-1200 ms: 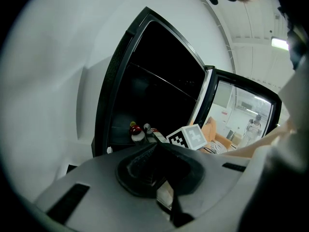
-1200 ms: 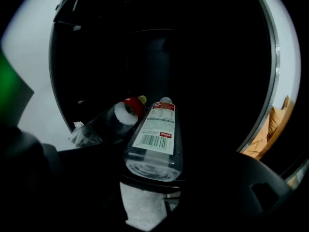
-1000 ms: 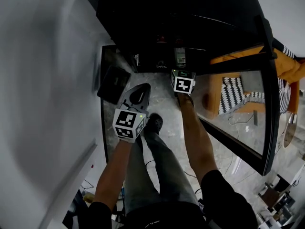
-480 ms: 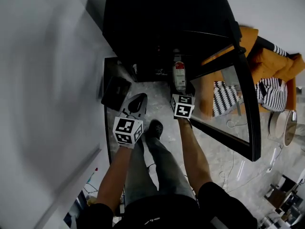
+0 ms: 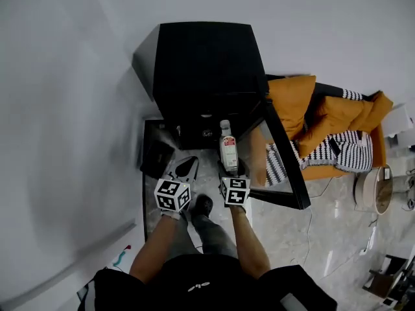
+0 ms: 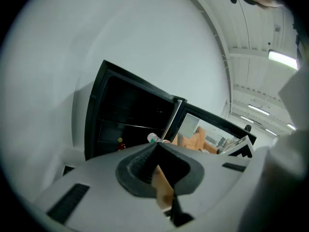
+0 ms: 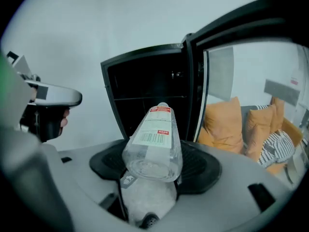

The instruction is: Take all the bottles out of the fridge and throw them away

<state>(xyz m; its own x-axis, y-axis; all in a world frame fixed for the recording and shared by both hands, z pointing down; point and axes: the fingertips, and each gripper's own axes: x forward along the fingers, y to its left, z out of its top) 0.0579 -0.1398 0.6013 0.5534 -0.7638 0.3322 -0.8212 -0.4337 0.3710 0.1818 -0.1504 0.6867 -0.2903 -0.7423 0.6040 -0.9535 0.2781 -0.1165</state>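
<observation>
Clear plastic is filling the gap between the dark fingers (image 7: 106, 160) of the right gripper (image 7: 153, 166): they are standing wide apart and clamping the base end of the bottle (image 7: 154, 139), whose white label and neck are reaching out past the tips toward the middle of the frame. In the head view the right gripper (image 5: 228, 172) is holding that bottle (image 5: 227, 151) in the air, in front of the open fridge (image 5: 204, 63) and above the floor (image 5: 214, 222). The left gripper (image 6: 155, 151) is clenched on nothing, its fingers pressed together; in the head view it (image 5: 188, 164) is hanging just left of the right one.

Further out, the black fridge is standing against the white wall (image 5: 78, 109) with its glass door (image 5: 285, 167) swung toward the right of the frame, and orange cushions (image 5: 292, 99) are lying beyond it. A small red thing is showing low inside the fridge in the left gripper view, too small to name.

Judging from this, one bottle is out and is waiting to be thrown away. The grip looks like the weak point: smooth, thin plastic held only at its base, with most of its length overhanging, may pivot or slide out if the gripper is swung quickly, and a harder squeeze may buckle it. The open door sits close on the right, so a turn that way could knock the neck against the glass. No bin is recognisable in any view.
</observation>
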